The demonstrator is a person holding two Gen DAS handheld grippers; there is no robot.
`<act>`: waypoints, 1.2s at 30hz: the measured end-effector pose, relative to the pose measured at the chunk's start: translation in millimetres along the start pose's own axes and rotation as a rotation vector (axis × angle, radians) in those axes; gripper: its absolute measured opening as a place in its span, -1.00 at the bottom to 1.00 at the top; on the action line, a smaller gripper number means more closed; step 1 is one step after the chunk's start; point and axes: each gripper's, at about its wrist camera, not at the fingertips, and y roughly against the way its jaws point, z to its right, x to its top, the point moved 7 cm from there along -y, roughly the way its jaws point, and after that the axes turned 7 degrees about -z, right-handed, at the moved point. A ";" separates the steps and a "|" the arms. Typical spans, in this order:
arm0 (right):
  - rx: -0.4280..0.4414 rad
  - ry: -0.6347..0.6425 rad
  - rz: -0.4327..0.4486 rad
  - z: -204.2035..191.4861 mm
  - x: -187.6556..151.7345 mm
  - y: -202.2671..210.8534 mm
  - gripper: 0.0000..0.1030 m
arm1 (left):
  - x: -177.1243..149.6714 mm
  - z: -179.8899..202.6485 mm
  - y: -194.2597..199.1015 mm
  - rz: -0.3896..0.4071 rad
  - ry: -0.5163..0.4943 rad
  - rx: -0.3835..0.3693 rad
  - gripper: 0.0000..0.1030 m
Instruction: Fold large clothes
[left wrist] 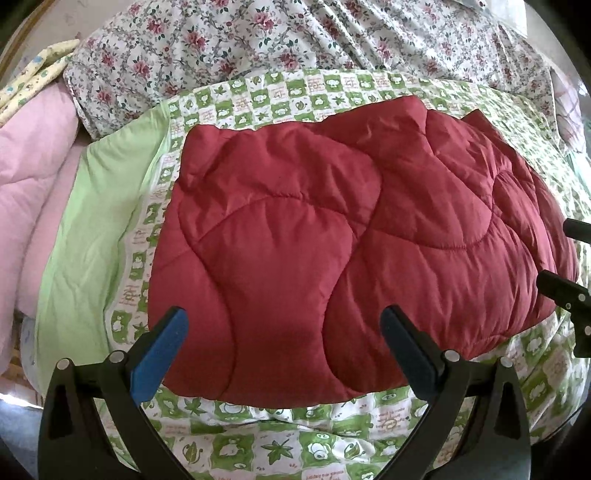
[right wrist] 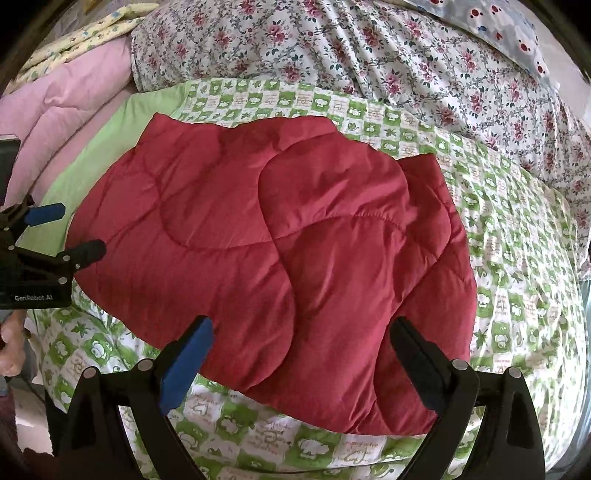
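A red quilted padded garment [left wrist: 332,236] lies folded into a thick block on a green-and-white patterned sheet [left wrist: 280,443]. It also shows in the right wrist view [right wrist: 280,258]. My left gripper [left wrist: 284,321] is open and empty, its fingers above the garment's near edge. My right gripper [right wrist: 303,332] is open and empty over the garment's near right part. The left gripper also appears at the left edge of the right wrist view [right wrist: 70,232], open beside the garment's left edge. The right gripper's fingertips [left wrist: 554,284] show at the right edge of the left wrist view.
A floral duvet [left wrist: 258,40] is bunched along the far side. A pink quilt [left wrist: 33,177] and a yellow patterned cloth [left wrist: 37,70] lie at the left. A plain green cloth [left wrist: 96,229] lies left of the garment. A pillow with red dots [right wrist: 509,33] is far right.
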 end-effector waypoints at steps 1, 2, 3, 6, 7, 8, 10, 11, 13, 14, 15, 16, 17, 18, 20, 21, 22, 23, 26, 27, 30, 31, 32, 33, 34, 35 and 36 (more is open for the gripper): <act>-0.001 0.001 -0.001 -0.1 -1.4 0.6 0.89 | 0.4 0.4 -0.2 0.000 -0.003 0.001 1.00; -0.001 0.000 -0.001 0.2 -1.0 0.3 0.89 | 0.7 0.9 -0.4 0.000 -0.005 0.001 1.00; 0.000 -0.001 -0.002 0.7 -0.5 -0.1 0.89 | 0.9 1.3 -0.7 -0.001 -0.007 0.001 1.00; 0.001 -0.003 -0.003 0.7 1.0 -1.3 0.89 | 1.7 1.5 -0.5 0.000 -0.011 0.001 1.00; 0.002 -0.004 -0.003 0.3 1.2 -1.8 0.89 | 1.9 1.8 -0.3 0.000 -0.011 0.001 1.00; 0.001 -0.004 -0.003 0.0 1.4 -2.4 0.89 | 2.4 1.8 -0.2 0.000 -0.011 0.000 1.00; 0.002 -0.004 -0.002 0.2 1.3 -2.2 0.89 | 2.7 1.6 -0.2 0.002 -0.011 0.001 1.00; 0.002 -0.005 -0.001 0.2 2.1 -2.6 0.89 | 2.9 1.2 -0.3 0.002 -0.012 0.001 1.00; 0.002 -0.008 0.001 -0.8 2.1 -2.6 0.89 | 3.2 1.1 -0.1 0.003 -0.014 -0.001 1.00; 0.001 -0.009 0.002 -0.7 2.6 -2.6 0.89 | 3.2 1.1 0.1 0.003 -0.014 0.000 1.00; 0.001 -0.010 0.003 -0.7 3.3 -2.5 0.89 | 3.2 1.0 0.5 0.004 -0.015 0.001 1.00; 0.002 -0.011 0.005 -1.1 3.2 -1.8 0.89 | 3.2 1.0 0.8 0.004 -0.015 0.001 1.00; 0.004 -0.012 0.005 -1.6 3.1 -1.1 0.89 | 3.4 1.0 0.9 0.005 -0.015 0.001 1.00; 0.005 -0.013 0.006 -1.9 3.5 -0.6 0.89 | 3.4 1.1 1.2 0.005 -0.015 0.000 1.00; 0.004 -0.012 0.009 -3.1 4.0 0.8 0.89 | 3.7 1.6 1.7 0.006 -0.016 0.001 1.00; 0.003 -0.010 0.010 -3.7 4.3 1.6 0.89 | 3.8 1.8 2.2 0.007 -0.017 0.002 1.00; 0.002 -0.010 0.012 -4.4 4.5 2.4 0.89 | 4.1 2.0 2.6 0.007 -0.018 0.002 1.00; 0.003 -0.010 0.013 -4.6 4.8 3.0 0.89 | 4.3 2.5 3.1 0.008 -0.021 0.003 1.00; 0.003 -0.009 0.015 -5.3 5.1 4.3 0.89 | 4.5 2.9 4.7 0.012 -0.024 0.004 1.00; 0.004 -0.009 0.015 -5.0 5.2 4.1 0.89 | 4.4 3.1 4.9 0.013 -0.025 0.003 1.00; 0.005 -0.006 0.018 -5.8 5.5 5.5 0.89 | 4.6 2.5 5.7 0.015 -0.025 0.005 1.00; 0.006 -0.006 0.018 -5.9 5.8 6.0 0.89 | 4.8 2.2 5.3 0.015 -0.025 0.005 1.00; 0.005 -0.007 0.018 -6.0 5.8 6.0 0.89 | 4.8 1.9 5.3 0.016 -0.025 0.006 1.00; 0.006 -0.008 0.018 -6.5 5.7 6.3 0.89 | 4.7 1.7 5.4 0.015 -0.025 0.008 1.00; 0.006 -0.006 0.018 -6.1 5.6 6.2 0.89 | 4.6 1.6 5.7 0.016 -0.025 0.007 1.00; 0.005 -0.006 0.018 -5.9 5.7 6.1 0.89 | 4.9 1.7 5.5 0.016 -0.026 0.005 1.00; 0.005 -0.005 0.018 -6.4 5.6 6.5 0.89 | 4.9 1.7 5.6 0.016 -0.026 0.006 1.00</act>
